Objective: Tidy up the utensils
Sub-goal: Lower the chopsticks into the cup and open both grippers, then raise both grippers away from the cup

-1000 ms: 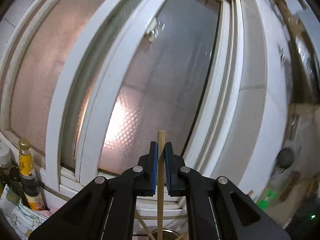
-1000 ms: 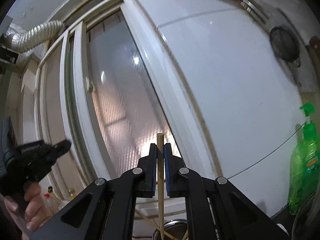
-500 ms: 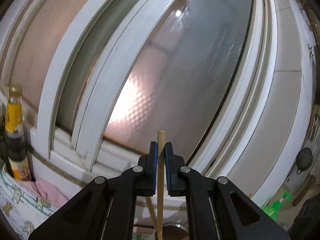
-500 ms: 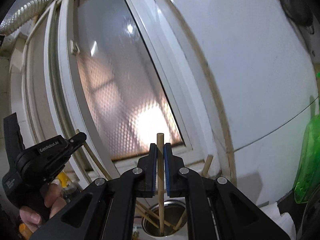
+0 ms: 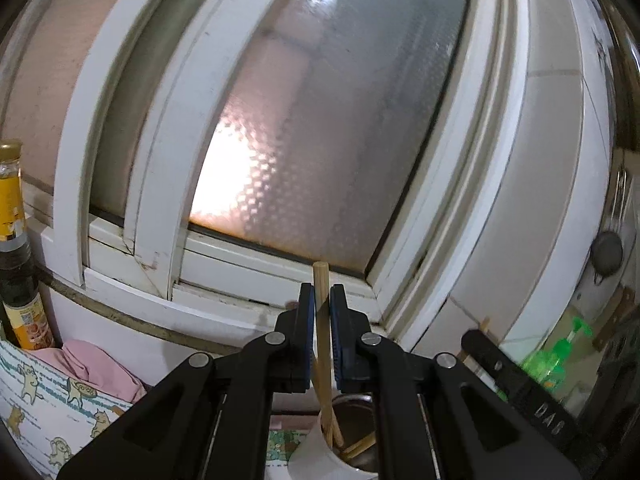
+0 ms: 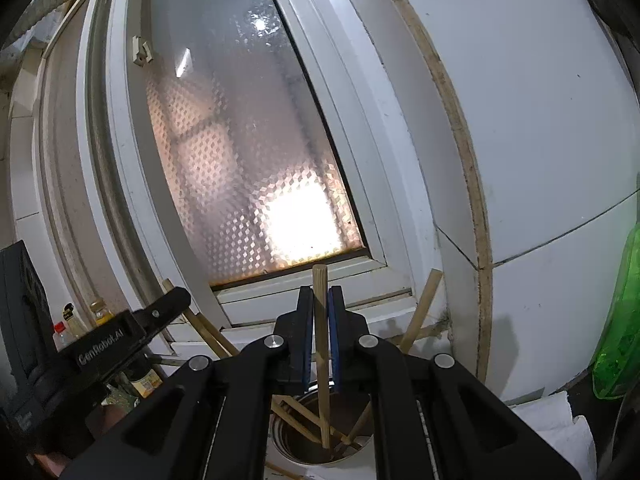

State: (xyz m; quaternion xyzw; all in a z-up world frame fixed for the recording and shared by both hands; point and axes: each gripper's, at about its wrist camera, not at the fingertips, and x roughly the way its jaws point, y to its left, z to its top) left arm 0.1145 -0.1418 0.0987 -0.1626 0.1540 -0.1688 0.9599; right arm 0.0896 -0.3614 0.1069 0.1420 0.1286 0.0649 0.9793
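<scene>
In the left wrist view, my left gripper point(image 5: 320, 300) has a wooden chopstick point(image 5: 325, 352) between its pads; the jaws stand slightly apart and the chopstick leans loosely, its lower end inside a round metal holder point(image 5: 320, 454). In the right wrist view, my right gripper point(image 6: 320, 300) likewise has a wooden chopstick point(image 6: 321, 360) between slightly parted pads, its lower end down in the same holder point(image 6: 282, 446), which holds several other chopsticks point(image 6: 420, 312). The left gripper shows at the left of the right wrist view point(image 6: 160, 308), and the right gripper shows at the right of the left wrist view.
A frosted window with a white frame point(image 5: 304, 128) stands right behind the holder. Sauce bottles point(image 5: 16, 264) and a pink cloth point(image 5: 96, 372) are at the left. A green soap bottle point(image 6: 620, 320) stands at the right by the white tiled wall.
Both grippers have come down toward the holder, lowering their chopsticks into it. Both pairs of jaws have parted slightly and the left chopstick now leans.
</scene>
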